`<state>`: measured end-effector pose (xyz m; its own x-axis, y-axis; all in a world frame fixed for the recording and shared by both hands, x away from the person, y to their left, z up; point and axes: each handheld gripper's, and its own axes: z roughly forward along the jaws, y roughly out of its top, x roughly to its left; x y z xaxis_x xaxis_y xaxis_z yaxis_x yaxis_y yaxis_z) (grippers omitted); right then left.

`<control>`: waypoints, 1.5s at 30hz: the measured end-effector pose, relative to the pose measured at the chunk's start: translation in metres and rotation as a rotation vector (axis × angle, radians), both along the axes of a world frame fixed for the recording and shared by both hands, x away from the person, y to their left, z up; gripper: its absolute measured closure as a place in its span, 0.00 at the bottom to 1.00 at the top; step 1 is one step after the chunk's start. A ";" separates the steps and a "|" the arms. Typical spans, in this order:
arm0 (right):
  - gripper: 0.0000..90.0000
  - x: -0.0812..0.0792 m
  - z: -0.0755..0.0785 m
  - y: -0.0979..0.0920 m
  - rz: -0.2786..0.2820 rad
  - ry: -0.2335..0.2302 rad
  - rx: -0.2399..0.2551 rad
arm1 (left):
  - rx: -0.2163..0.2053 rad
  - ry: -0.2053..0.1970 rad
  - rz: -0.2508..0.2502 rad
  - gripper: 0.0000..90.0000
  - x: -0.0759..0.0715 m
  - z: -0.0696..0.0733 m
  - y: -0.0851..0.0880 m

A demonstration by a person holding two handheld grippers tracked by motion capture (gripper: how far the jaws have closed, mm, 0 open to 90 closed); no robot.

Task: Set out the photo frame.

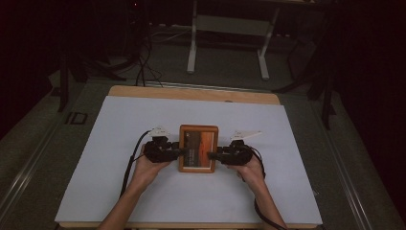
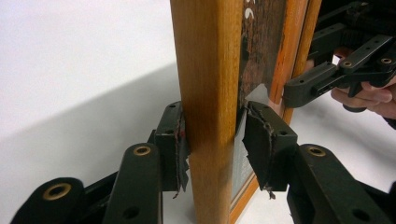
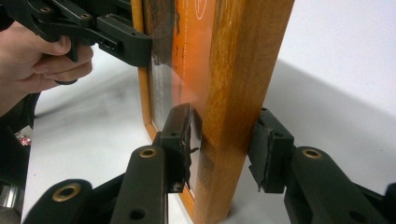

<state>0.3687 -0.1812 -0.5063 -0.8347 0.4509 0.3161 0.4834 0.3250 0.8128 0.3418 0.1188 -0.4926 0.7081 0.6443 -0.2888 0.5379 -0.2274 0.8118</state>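
step: two-handed hold on wooden picture frame [image 1: 198, 148], mid-table on white table cover [image 1: 119, 191], likely mid-lift or mid-placement; cannot tell which.
frame pose: looks flat or slightly raised in high view; contact with table not readable.
left gripper [image 2: 212, 140]: clamped on frame's left rail, one pad on the outer face, the other on the picture side.
right gripper [image 3: 224, 144]: straddling the right rail; inner pad pressed to the glass side, outer pad touching or just off the wood, grip looks closed on frame.
next move: probably both hands moving together, level, same pace; uneven pull risks twisting the frame or slipping a pad.
pads: worn, torn rubber edges on both, so grip margin judged modest.
hidden: frame's underside, any stand or backing; picture content dark, orange band legible, rest unclear.
cut off: forearms at bottom edge of high view.
background: dim, desk legs [image 1: 192, 48] and cables on floor beyond the table.
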 end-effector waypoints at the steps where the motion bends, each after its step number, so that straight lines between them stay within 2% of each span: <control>1: 0.69 0.000 0.000 0.000 0.001 0.000 -0.001 | 0.000 0.001 0.000 0.66 0.000 0.000 0.000; 3: 0.69 0.000 0.000 0.000 0.003 -0.001 0.000 | 0.001 0.004 0.003 0.66 0.000 0.000 0.000; 5: 0.69 0.000 0.000 0.000 0.003 -0.003 -0.004 | -0.003 0.016 0.003 0.60 0.000 0.001 0.000; 9: 0.65 -0.001 0.000 0.000 -0.008 -0.014 -0.018 | -0.017 0.021 0.006 0.55 -0.001 0.003 0.003; 16: 0.60 -0.003 0.003 -0.002 -0.018 -0.027 -0.023 | -0.010 0.024 0.016 0.52 -0.004 0.005 0.009; 26: 0.57 -0.006 0.014 -0.009 -0.031 -0.055 -0.019 | 0.013 0.007 0.050 0.50 -0.011 0.011 0.022; 34: 0.56 -0.008 0.025 -0.022 -0.050 -0.078 -0.013 | 0.024 -0.004 0.085 0.50 -0.015 0.016 0.033; 38: 0.56 -0.008 0.027 -0.027 -0.056 -0.075 -0.008 | 0.031 -0.009 0.094 0.50 -0.015 0.016 0.034; 43: 0.56 -0.007 0.028 -0.037 -0.063 -0.064 -0.005 | 0.069 -0.013 0.105 0.50 -0.014 0.012 0.037; 45: 0.56 -0.007 0.028 -0.040 -0.068 -0.062 -0.004 | 0.069 -0.011 0.108 0.50 -0.014 0.011 0.039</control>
